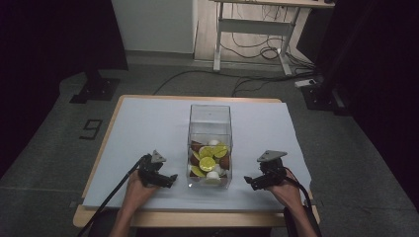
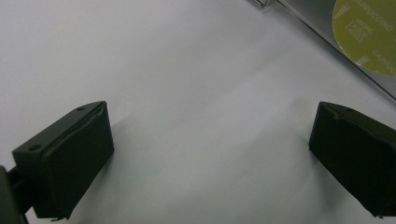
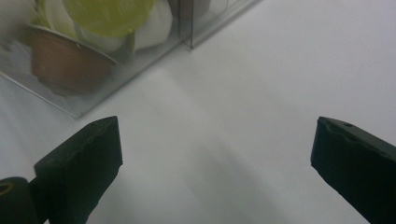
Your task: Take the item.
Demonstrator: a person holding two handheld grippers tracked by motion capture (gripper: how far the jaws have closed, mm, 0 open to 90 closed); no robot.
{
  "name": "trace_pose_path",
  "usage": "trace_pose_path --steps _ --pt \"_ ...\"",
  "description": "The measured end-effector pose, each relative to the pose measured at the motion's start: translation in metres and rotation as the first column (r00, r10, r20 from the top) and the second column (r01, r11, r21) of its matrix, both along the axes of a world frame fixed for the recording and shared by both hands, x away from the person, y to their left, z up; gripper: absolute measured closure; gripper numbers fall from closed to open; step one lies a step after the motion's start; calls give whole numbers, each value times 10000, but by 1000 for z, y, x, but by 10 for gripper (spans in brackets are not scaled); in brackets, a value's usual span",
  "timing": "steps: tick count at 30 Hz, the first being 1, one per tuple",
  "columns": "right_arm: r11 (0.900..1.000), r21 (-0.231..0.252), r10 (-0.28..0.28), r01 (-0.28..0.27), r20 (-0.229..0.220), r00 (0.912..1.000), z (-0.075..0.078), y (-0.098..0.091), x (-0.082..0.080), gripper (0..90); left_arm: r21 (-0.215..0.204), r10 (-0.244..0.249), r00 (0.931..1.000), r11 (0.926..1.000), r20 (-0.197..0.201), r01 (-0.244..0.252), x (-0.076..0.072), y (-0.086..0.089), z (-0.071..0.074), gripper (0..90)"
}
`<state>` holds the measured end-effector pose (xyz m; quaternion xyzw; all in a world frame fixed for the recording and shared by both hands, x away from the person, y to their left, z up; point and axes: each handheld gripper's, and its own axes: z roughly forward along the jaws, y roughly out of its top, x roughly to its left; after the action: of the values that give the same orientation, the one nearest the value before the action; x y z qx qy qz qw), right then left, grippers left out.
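The clear plastic box (image 1: 210, 148) of yellow-lidded and brown coffee capsules (image 1: 209, 161) is set mid-table between the left gripper (image 1: 171, 178) and right gripper (image 1: 248, 180), both spread wide, empty. Both walls should be approached evenly, squarely.

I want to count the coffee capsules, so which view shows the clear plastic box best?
The high view: the clear plastic box shows whole, capsules seen from above. The left gripper view catches one wall; the right gripper view its lower corner.
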<state>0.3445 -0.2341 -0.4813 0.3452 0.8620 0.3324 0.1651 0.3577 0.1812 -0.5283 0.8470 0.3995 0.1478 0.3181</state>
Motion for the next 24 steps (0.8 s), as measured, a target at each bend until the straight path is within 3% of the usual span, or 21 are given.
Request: trace_pose_path --steps 9,24 --pt "9997 163 168 -164 -216 9996 12 4 -1 26 1 2 10000 10000 1 -2 0 0 0 0" --pt "9977 489 489 -479 -181 9986 36 19 1 44 0 0 10000 10000 1 0 0 0 0 0"
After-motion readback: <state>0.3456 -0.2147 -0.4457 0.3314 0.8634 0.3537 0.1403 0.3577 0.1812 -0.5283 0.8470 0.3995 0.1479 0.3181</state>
